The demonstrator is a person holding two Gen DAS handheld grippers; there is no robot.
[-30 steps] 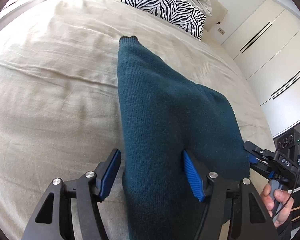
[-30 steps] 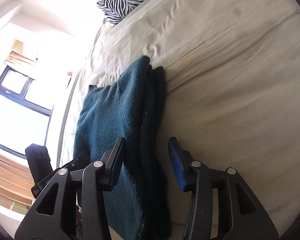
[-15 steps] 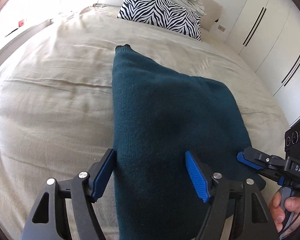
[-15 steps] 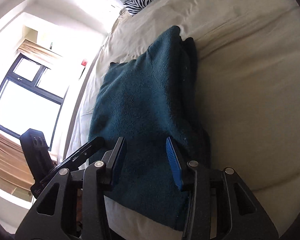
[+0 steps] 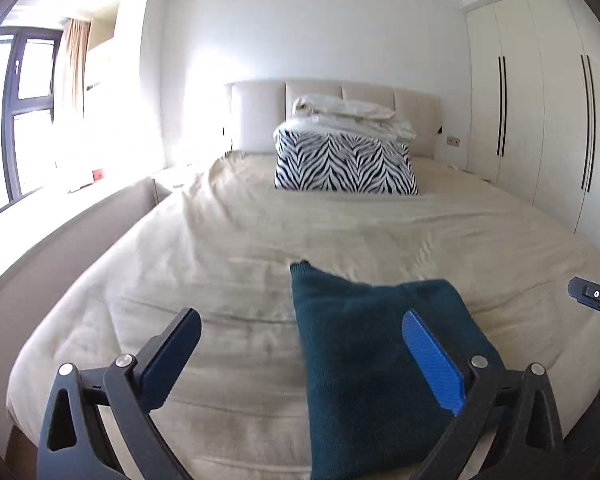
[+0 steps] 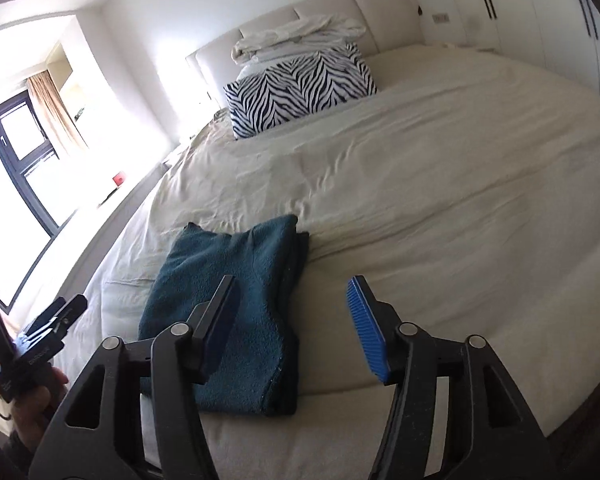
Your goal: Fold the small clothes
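**Bedroom scene: folded teal sweater lies free on the bed, both tools spread**

Bright daylight from the dark-framed window (image 5: 28, 120) washes out the left side of a pale bedroom, with white wardrobe doors (image 5: 540, 92) lining the opposite wall. A wide bed (image 6: 440, 168) under a beige, lightly wrinkled cover serves as the working surface. At its head, against a padded headboard (image 5: 256, 120), a zebra-print pillow (image 5: 344, 166) sits below a heap of white bedding (image 5: 348, 114).

Near the foot edge lies the teal sweater (image 6: 228, 304), folded into a compact, roughly rectangular bundle. Stacked layers show along its right edge in the right wrist view, and a small ribbed corner pokes out at the far end. It sits close to the person, probably so both tools can reach it without stretching across the mattress.

The left tool (image 5: 300, 354) has its blue-padded fingers spread wide and hangs above the near part of the sweater; nothing sits between the pads. The right tool (image 6: 296, 328) is likewise spread apart and holds nothing, with its left finger over the sweater and its right finger over bare bedcover. Each tool's body also shows at the edge of the other's view, well off to the side.

Judging by the tidy bundle and the empty tools held clear of it, the fold on this garment looks finished or nearly so. A final smoothing or moving it aside would seem the natural next concern. The thick knit should hold its shape, though the soft cover beneath could let the layers slide if nudged.
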